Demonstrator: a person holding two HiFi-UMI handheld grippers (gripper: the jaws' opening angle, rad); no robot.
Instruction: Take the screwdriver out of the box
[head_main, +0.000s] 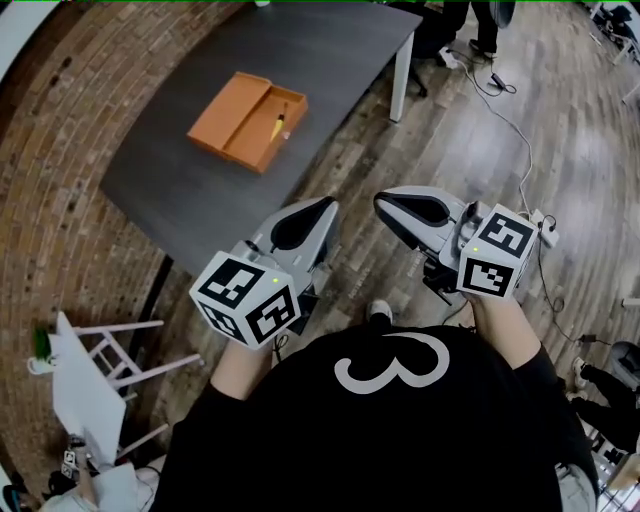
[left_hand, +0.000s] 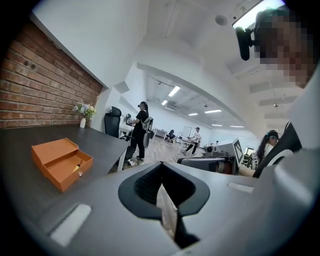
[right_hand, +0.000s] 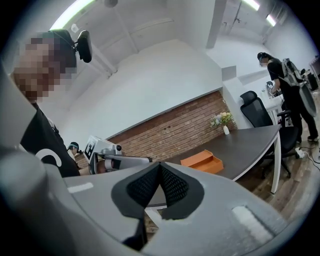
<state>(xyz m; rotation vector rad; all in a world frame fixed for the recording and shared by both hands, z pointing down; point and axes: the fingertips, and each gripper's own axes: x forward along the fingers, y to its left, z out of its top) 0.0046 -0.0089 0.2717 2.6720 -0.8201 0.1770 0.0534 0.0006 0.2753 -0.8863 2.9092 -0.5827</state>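
Orange box (head_main: 247, 120) at eleven o'clock on the table (head_main: 330, 60) holds the screwdriver (head_main: 277, 124), clear in my head view, too small in the right gripper view; my left gripper (left_hand: 161, 169) and right gripper (right_hand: 160, 169) are closed, empty.

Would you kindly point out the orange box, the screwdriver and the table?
orange box (head_main: 228, 112), head view, on its flat left part.
screwdriver (head_main: 276, 124), head view, on its yellow handle.
table (head_main: 330, 60), head view, on a bare stretch of its dark top.
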